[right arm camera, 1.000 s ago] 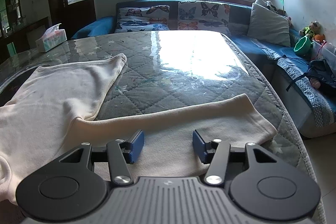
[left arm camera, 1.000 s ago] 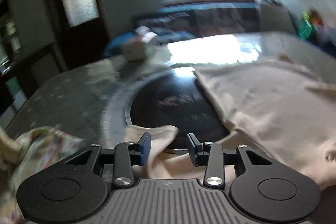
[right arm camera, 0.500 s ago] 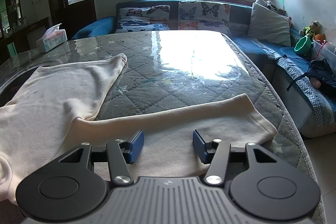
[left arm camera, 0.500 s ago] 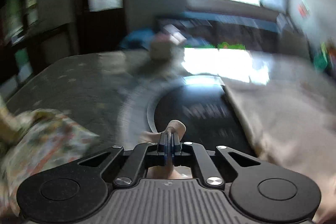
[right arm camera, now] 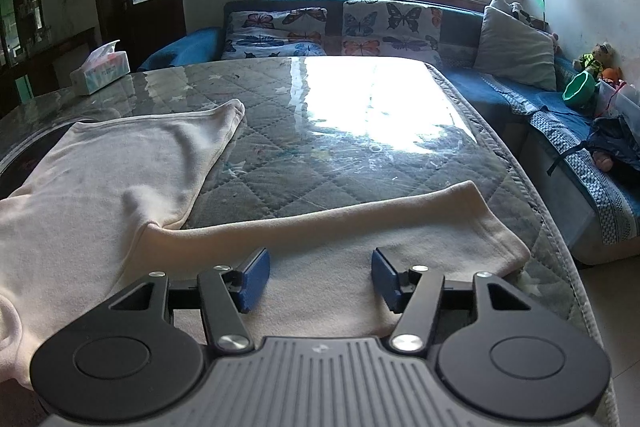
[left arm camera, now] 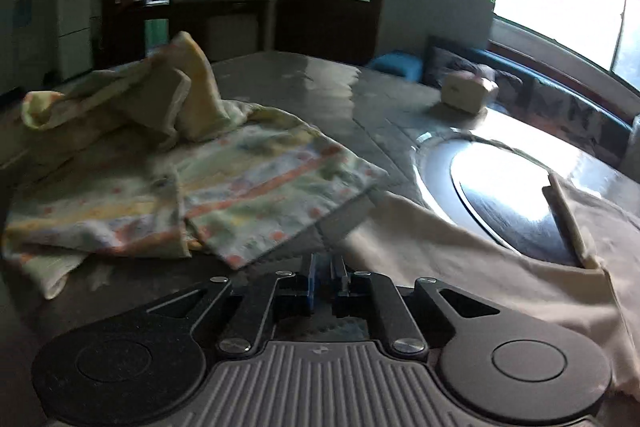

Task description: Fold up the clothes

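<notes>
We hold the left gripper (left arm camera: 325, 277) closed, but whether it pinches the cream long-sleeved cotton shirt (right arm camera: 92, 187) we cannot tell. The right gripper (right arm camera: 320, 277) has just been opening above its right sleeve (right arm camera: 360, 227) (nothing between), ready to fold.

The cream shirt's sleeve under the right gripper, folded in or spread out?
Spread out: the sleeve lies flat toward the table edge.
</notes>
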A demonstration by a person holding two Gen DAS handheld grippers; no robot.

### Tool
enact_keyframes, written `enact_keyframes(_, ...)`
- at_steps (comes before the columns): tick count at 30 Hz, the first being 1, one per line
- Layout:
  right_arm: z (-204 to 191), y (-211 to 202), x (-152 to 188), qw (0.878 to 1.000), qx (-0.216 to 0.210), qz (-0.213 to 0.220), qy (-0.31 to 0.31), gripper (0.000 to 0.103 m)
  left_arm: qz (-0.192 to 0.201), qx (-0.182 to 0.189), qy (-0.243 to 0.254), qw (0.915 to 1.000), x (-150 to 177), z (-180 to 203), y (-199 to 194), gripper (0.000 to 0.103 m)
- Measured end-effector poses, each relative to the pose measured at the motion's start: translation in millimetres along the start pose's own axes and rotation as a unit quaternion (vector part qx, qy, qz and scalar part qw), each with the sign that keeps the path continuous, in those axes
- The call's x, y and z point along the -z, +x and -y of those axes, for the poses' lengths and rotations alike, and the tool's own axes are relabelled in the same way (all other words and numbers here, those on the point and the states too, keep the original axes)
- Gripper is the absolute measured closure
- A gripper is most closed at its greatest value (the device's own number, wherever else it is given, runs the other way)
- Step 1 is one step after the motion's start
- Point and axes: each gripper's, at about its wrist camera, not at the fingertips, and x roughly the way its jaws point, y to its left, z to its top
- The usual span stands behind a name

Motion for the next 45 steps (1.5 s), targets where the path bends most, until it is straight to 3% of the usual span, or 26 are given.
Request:
enact_keyframes(5, -0.4, -0.3, 0.5, 1.0, 0.0, 0.0, 0.0, 0.044, -0.002, 0.076, 0.043, 0.9961, -13.1, 32.9, 6.4, 0.095)
enact_keyframes(8, -0.8, -0.1, 0.6, 1.0, 0.001, 0.0, 0.0, 0.044, -0.022, 0.092, 0.066, 0.9933, -17.5, 53.1, 29.7, 0.094)
enact_keyframes(19, -0.7, 0.5, 0.5, 1.0, 0.001, 0.0, 0.001, 0.043, -0.004, 0.059, 0.147, 0.9873, -33.7, 63.4, 75.4, 0.09)
enact_keyframes(24, -0.7, 0.7, -0.4, 1.0, 0.0, -0.002, -0.003, 0.043, 0.009, 0.029, 0.147, 0.9886, -30.5, 67.4, 58.8, 0.08)
enact_keyframes(25, -0.8, 0.7, -0.5, 1.0, 0.0, -0.002, -0.003, 0.043, 0.013, 0.04, 0.149, 0.988, -28.6, 70.9, 50.2, 0.08)
enact_keyframes(29, -1.4, 0.9, -0.5, 1.0, 0.001, -0.002, -0.003, 0.042, 0.02, 0.129, 0.166, 0.9773, -14.6, 95.3, 11.1, 0.08)
enact_keyframes(33, -1.2, 0.8, 0.0, 1.0, 0.0, -0.001, -0.002, 0.042, -0.002, 0.207, 0.218, 0.9537, 13.8, 127.4, -12.5, 0.081)
enact_keyframes(36, -0.6, 0.4, 0.5, 1.0, -0.001, -0.001, -0.002, 0.041, -0.028, 0.21, 0.262, 0.9415, 36.1, 139.2, -13.7, 0.081)
enact_keyframes(38, -0.2, 0.2, 0.5, 1.0, -0.003, -0.001, -0.003, 0.041, -0.025, 0.21, 0.271, 0.9389, 43.2, 136.0, -20.0, 0.081)
enact_keyframes(43, -0.4, -1.1, -1.4, 1.0, -0.006, -0.003, -0.011, 0.042, -0.031, 0.209, 0.288, 0.9339, 45.2, 123.5, -33.3, 0.08)
enact_keyframes(45, -6.2, -6.5, -4.2, 1.0, -0.006, 0.0, -0.027, 0.042, -0.031, 0.206, 0.275, 0.9385, 36.4, 117.3, -34.0, 0.077)
